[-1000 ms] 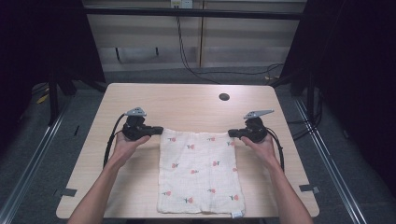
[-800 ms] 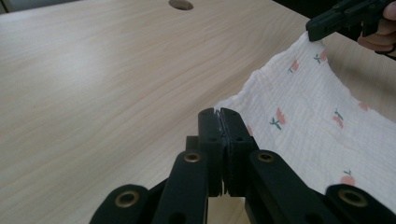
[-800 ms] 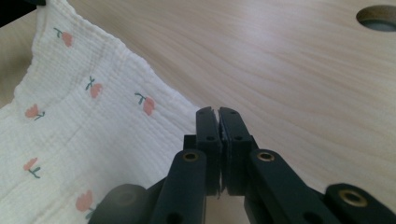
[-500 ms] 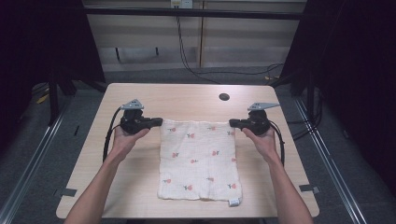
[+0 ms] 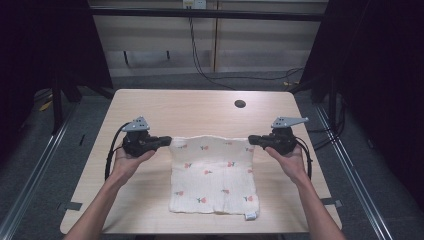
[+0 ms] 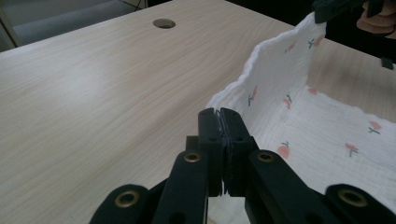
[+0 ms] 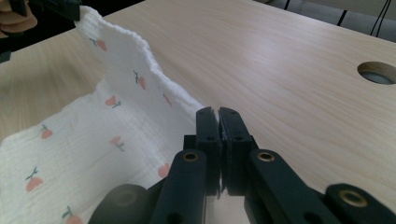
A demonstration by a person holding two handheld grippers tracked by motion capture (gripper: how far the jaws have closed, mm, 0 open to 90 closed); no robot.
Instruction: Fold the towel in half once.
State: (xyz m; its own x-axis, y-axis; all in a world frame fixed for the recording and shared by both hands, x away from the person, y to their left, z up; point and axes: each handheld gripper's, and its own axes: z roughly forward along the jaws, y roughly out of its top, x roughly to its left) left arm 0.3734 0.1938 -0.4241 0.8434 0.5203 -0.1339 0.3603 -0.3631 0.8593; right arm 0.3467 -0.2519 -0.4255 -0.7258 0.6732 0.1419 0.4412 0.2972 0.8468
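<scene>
Change since earlier frames: the far edge of the cloth (image 5: 214, 172) has been raised off the table (image 5: 200, 107) and carried farther from the person; both grippers are seen farther up the table than before.
Left gripper (image 5: 167, 140): jaws are pressed together on the far left corner of the cloth; in the left gripper view (image 6: 218, 114) a thin line of white fabric is pinched between the pads.
Right gripper (image 5: 251, 139): jaws are pressed together on the far right corner of the cloth; the pinch is confirmed in the right gripper view (image 7: 218, 113).
Cloth position: white, printed with small red fruit motifs; the far edge is stretched between the two grippers and held above the table, the near part is laid flat on the table toward the person.
Writing: a small white tag (image 5: 249, 216) is attached at the near right corner of the cloth; no text can be read on it.
Surroundings: a round cable hole (image 5: 240, 104) is set in the table beyond the cloth, to its right; cables are seen on the floor beyond the table.
Obstructions: nothing is placed between the cloth and the cable hole.
</scene>
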